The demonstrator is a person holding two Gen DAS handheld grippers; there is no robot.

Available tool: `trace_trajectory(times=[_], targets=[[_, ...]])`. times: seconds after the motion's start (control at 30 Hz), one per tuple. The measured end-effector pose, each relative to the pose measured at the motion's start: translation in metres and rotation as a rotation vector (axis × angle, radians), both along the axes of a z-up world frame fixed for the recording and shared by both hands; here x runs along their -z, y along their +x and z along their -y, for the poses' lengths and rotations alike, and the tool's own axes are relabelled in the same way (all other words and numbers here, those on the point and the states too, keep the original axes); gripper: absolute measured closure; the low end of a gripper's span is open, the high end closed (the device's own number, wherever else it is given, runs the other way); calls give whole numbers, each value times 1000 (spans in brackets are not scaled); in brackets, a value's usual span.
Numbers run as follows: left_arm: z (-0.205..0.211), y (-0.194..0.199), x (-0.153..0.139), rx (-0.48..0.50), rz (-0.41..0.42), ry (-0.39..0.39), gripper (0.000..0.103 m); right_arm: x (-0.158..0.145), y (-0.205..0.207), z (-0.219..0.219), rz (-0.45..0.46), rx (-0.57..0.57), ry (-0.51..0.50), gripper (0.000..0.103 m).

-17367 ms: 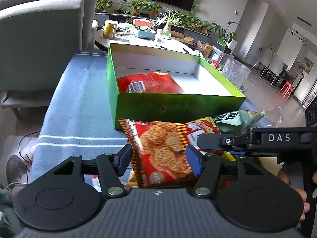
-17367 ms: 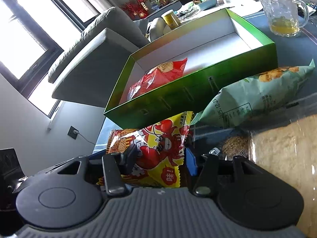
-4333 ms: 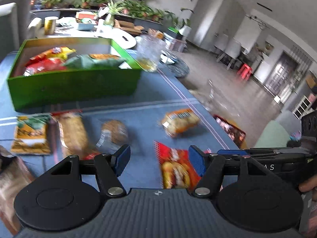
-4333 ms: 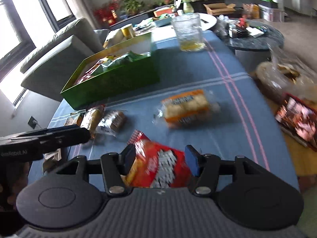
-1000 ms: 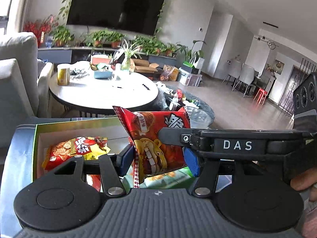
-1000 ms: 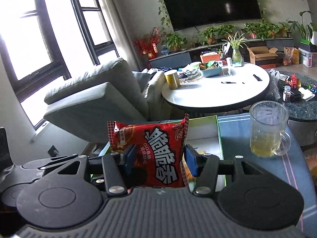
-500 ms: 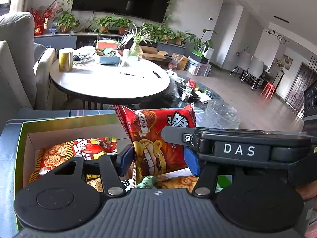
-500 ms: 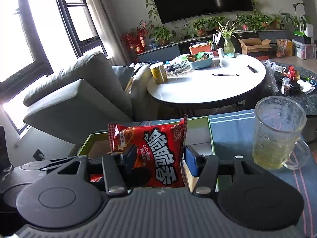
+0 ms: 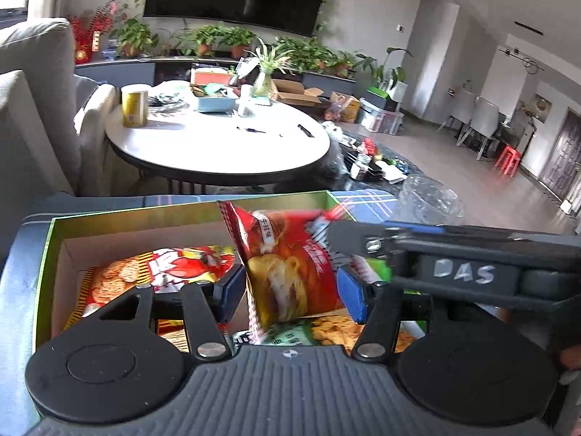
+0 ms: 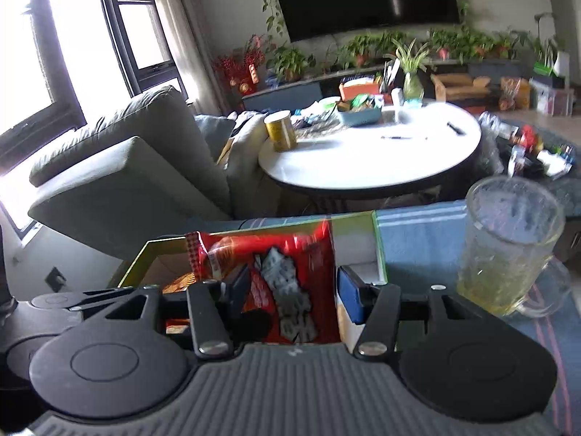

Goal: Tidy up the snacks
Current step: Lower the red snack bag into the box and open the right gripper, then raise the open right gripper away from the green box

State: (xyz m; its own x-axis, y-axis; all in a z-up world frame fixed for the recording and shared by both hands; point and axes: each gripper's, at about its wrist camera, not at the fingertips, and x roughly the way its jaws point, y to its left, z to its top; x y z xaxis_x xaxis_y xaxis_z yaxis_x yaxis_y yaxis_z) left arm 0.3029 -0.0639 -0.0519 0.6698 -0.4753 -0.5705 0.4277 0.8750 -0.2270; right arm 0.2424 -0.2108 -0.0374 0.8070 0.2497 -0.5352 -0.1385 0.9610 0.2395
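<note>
Both grippers grasp one red snack bag (image 9: 287, 265), held upright over the green box (image 9: 43, 272) near the table's far edge; left gripper (image 9: 287, 290) jaws clenched on its sides, right gripper (image 10: 290, 290) jaws pinching it too. To place well: lower it onto the packs inside, probably tip it flat, then release both together, clear of the glass mug (image 10: 508, 247). Box floor under the bag is hidden, bag print blurred
</note>
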Motion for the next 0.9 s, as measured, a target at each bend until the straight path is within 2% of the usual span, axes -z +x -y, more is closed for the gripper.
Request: trace_trajectory(times=[0.1, 0.43, 0.6, 0.77, 0.9], targets=[[-5, 0, 1, -8, -15, -17, 50, -4, -7, 5, 10, 12, 8, 47], [-4, -19, -13, 6, 22, -7, 49, -15, -22, 2, 35, -10, 11, 47], [-8, -33, -24, -5, 57, -14, 48, -25, -36, -1, 77, -8, -3, 47], [-14, -60, -36, -56, 150, 15, 44, -34, -54, -1, 123, -21, 6, 47], [-24, -78, -45, -75, 174, 11, 44, -42, -69, -4, 151, -28, -3, 46]])
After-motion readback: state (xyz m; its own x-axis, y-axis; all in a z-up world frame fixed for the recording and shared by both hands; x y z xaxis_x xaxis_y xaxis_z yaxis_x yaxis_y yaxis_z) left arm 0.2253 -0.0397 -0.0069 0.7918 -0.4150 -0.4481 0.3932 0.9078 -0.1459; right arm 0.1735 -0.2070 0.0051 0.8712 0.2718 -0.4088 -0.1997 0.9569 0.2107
